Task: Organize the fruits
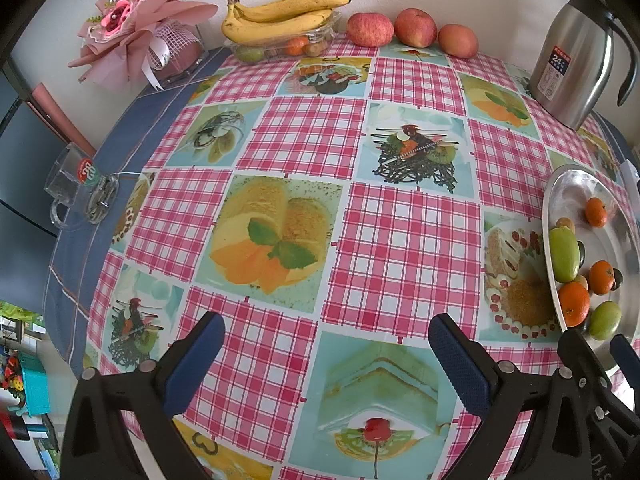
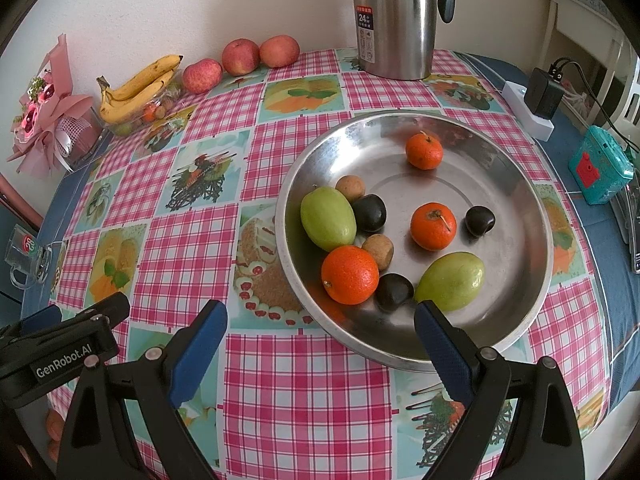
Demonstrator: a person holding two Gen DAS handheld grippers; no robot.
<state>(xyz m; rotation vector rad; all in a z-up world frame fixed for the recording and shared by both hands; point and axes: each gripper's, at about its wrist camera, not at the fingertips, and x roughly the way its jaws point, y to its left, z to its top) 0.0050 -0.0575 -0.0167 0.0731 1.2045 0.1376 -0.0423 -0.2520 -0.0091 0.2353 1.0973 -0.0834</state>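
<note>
We held both claws above the counter (image 2: pixel 304 400), which was covered in a pink-checked cloth with dessert pictures. Our left claw (image 1: pixel 326 354) stood wide, its blue-padded jaws spread with nothing between them, hovering over bare cloth. Our right claw (image 2: pixel 320 340) was likewise spread wide and held nothing; it hung just over the near rim of the steel plate (image 2: pixel 532 288), with the right-hand finger over the plate and the left-hand one over the cloth.

In the plate lay the fruit: three small oranges, one near the front (image 2: pixel 350 275), one in the middle (image 2: pixel 433 226) and one toward the back (image 2: pixel 424 151). Two green fruits lay there too, one at the left (image 2: pixel 328 218) and one at the front right (image 2: pixel 450 281). Three dark round fruits (image 2: pixel 370 213) and two small brown ones (image 2: pixel 378 252) were scattered among them, several touching their neighbours.

Along the wall at the far edge, a bunch of bananas (image 1: pixel 280 16) rested on a clear container (image 1: pixel 320 36) holding more small fruit, and three red apples (image 1: pixel 415 27) sat in a row beside it. A steel thermos jug (image 2: pixel 394 20) stood behind the plate. A pink bouquet (image 1: pixel 128 32) and a glass mug (image 1: pixel 74 188) lay at the left of the counter.
</note>
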